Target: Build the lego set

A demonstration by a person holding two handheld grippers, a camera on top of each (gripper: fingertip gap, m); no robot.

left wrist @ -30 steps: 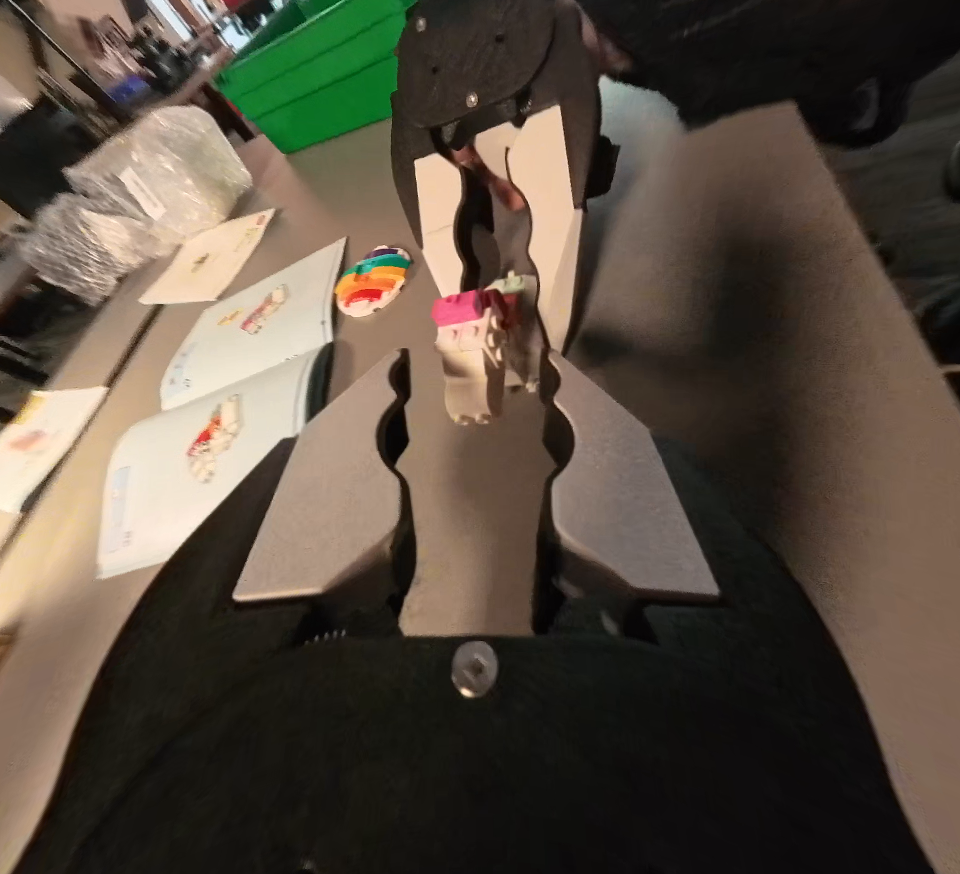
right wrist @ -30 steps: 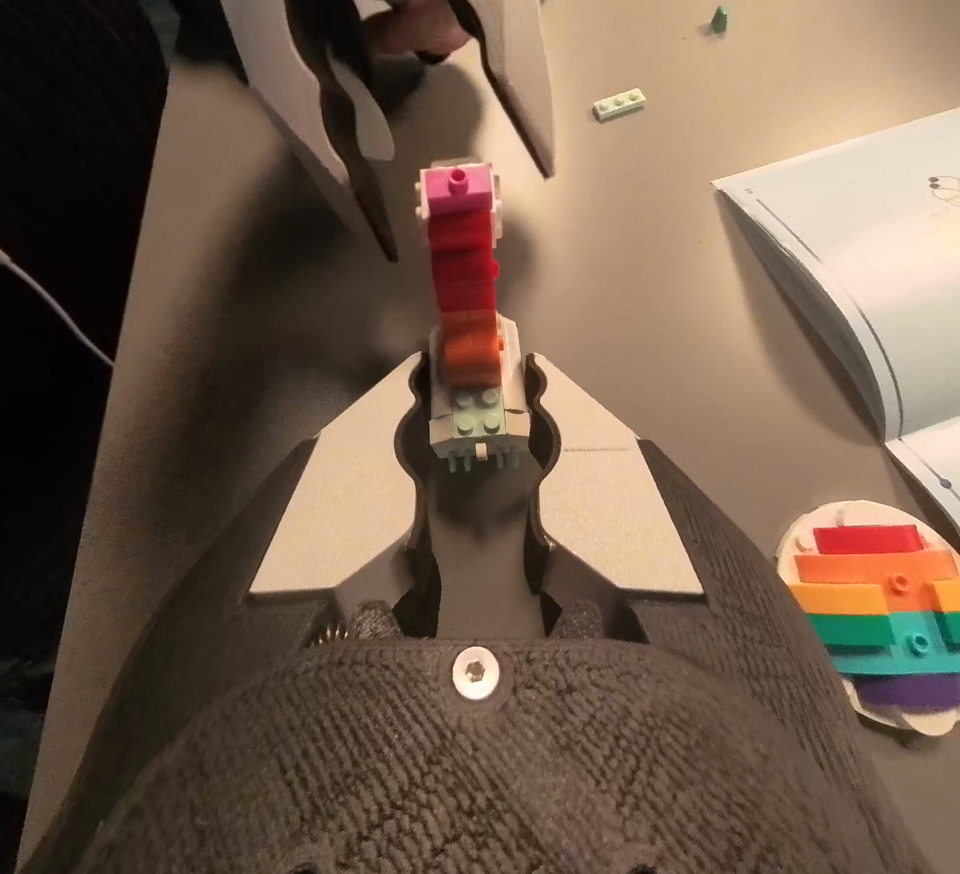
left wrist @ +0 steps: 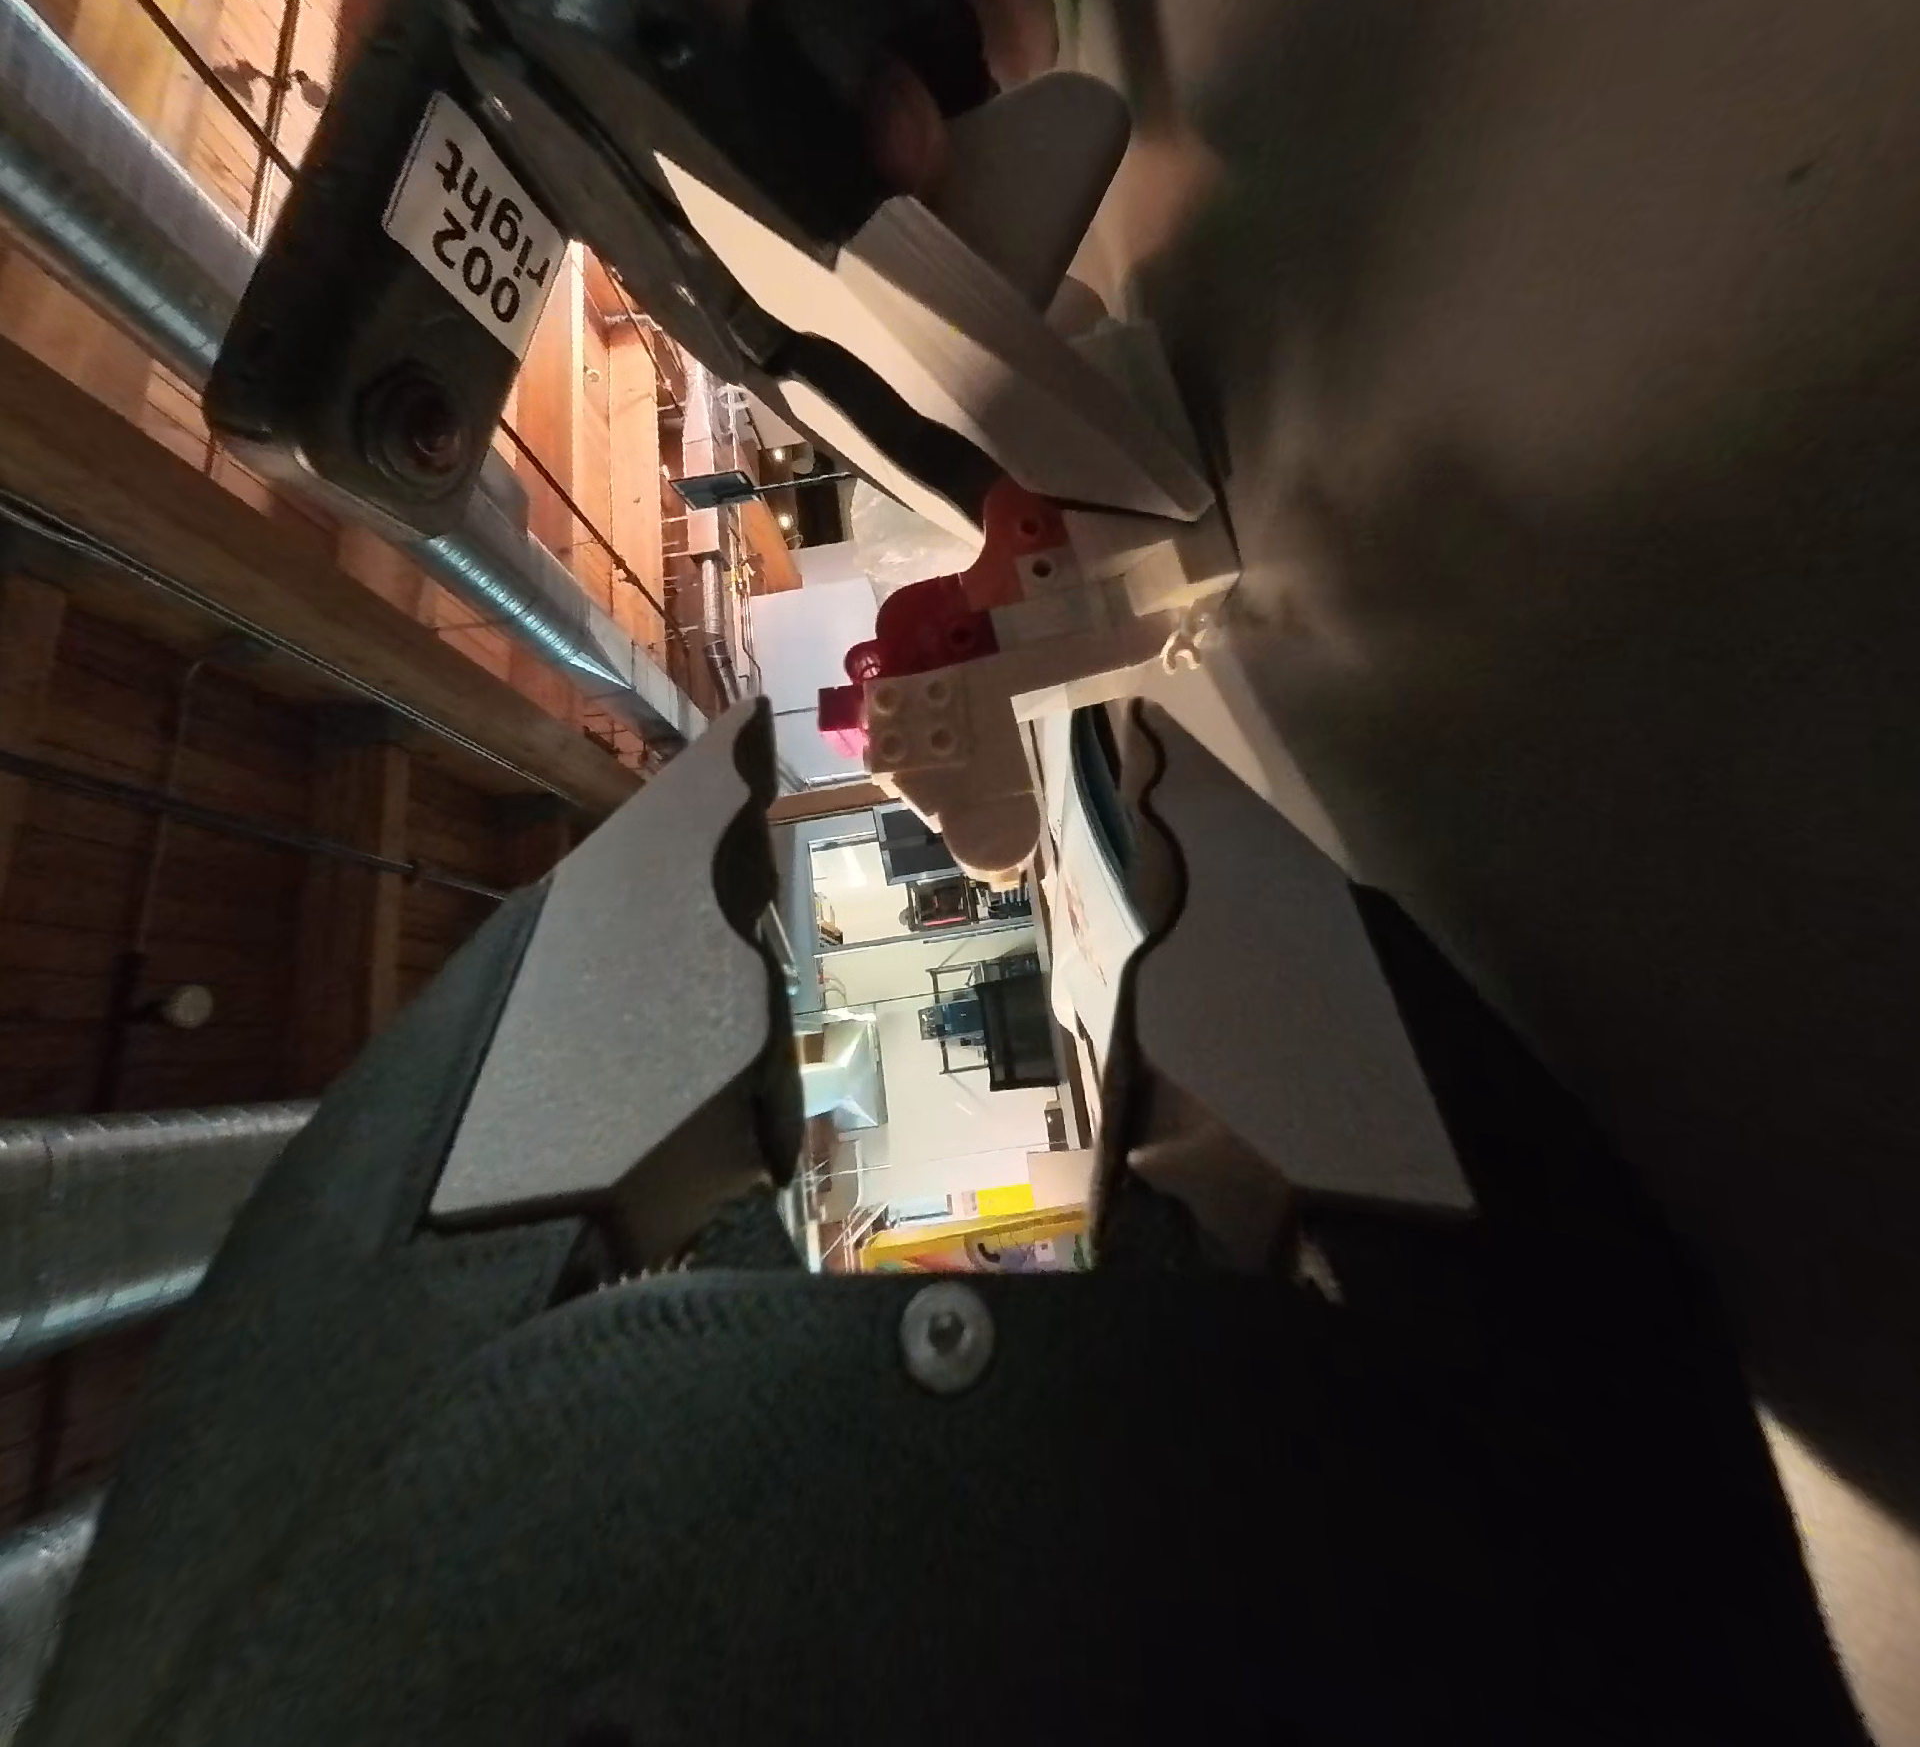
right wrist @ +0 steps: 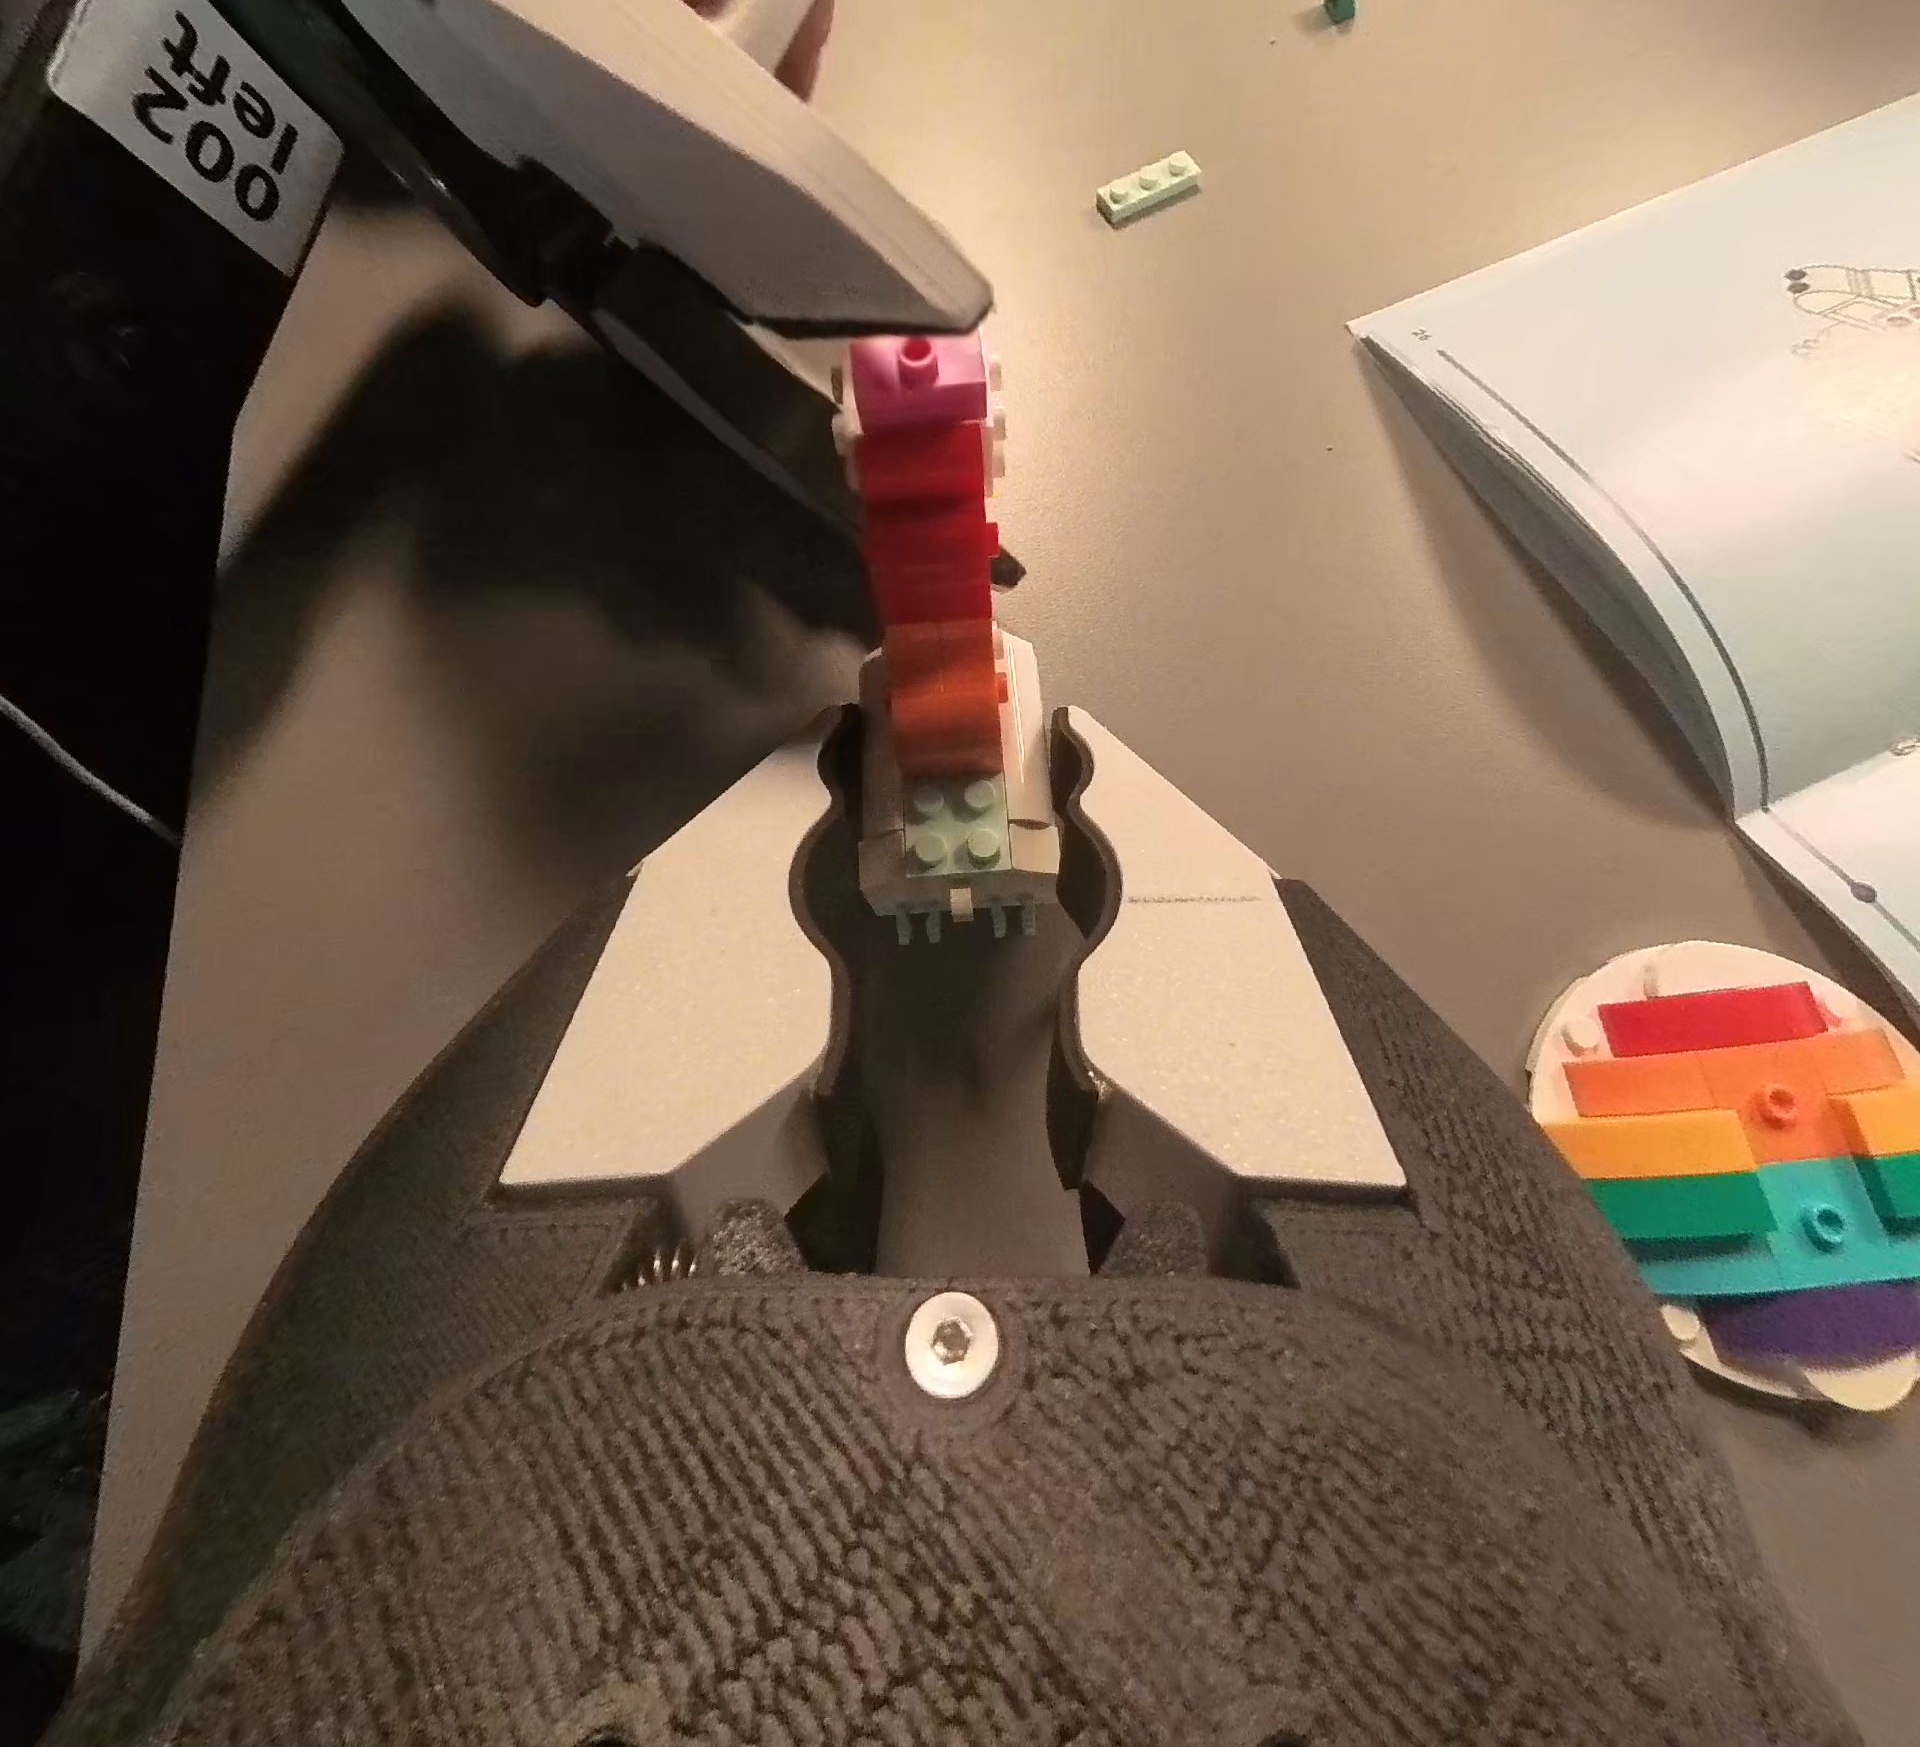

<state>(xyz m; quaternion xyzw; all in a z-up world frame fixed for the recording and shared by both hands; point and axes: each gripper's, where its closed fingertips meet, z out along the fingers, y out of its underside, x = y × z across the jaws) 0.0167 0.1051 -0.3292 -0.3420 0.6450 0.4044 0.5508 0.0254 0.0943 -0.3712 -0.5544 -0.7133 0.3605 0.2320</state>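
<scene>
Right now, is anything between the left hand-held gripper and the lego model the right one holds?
Nothing visible. The left hand-held gripper is open, with the lego model just beyond its tips; the right hand-held gripper clamps the model's base.

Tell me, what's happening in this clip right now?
A person is building a lego set with two handheld grippers. The right gripper is clamped on the base of a small brick figure with a pink, red and orange back, holding it above the table. The left gripper is open beside the figure's pink end, gripping nothing. A loose pale green plate, an open instruction booklet and a finished rainbow disc lie on the table.
</scene>
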